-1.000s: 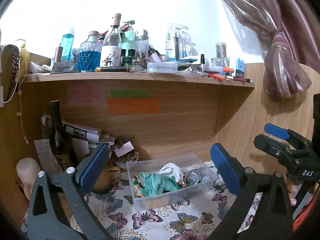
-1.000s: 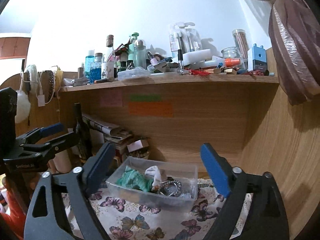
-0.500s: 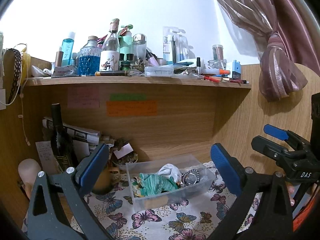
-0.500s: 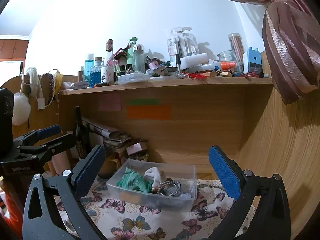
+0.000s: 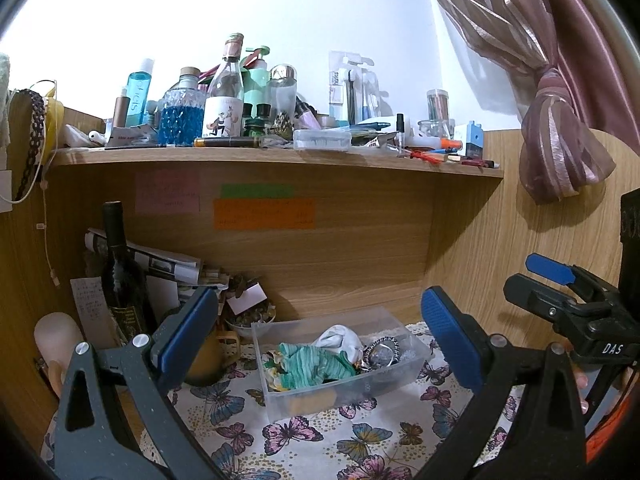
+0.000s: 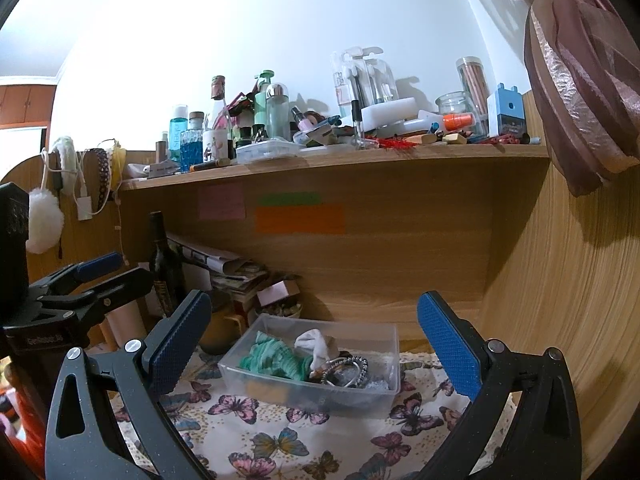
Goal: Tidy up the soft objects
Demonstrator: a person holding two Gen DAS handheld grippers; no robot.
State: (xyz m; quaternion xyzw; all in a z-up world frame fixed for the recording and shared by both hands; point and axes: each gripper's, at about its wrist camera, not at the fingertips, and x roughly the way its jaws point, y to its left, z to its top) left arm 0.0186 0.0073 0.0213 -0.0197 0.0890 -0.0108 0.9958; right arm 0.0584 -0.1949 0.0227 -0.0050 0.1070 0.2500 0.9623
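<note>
A clear plastic box [image 5: 404, 364] [image 6: 384, 394] stands on the butterfly cloth under the shelf. In it lie a green scrunchie [image 5: 316, 366] [image 6: 276, 360], a white soft piece [image 5: 338, 338] [image 6: 316, 344] and metal bangles [image 5: 382, 354] [image 6: 346, 370]. My left gripper [image 5: 320, 340] is open and empty, in front of the box and above the cloth. My right gripper [image 6: 314, 340] is open and empty, likewise short of the box. Each gripper shows at the other view's edge: the right one [image 5: 560, 280], the left one [image 6: 92, 276].
A dark wine bottle [image 5: 120, 280] [image 6: 164, 268], rolled papers [image 5: 160, 260] and a small bowl [image 5: 250, 318] stand at the back left. The shelf [image 5: 280, 158] above carries bottles and clutter. A wooden side wall [image 6: 560, 300] and a tied curtain [image 5: 560, 152] are to the right.
Both grippers have drawn back and risen a little, so the box looks slightly smaller. The right jaws have opened wider. Nothing in the box has moved.
</note>
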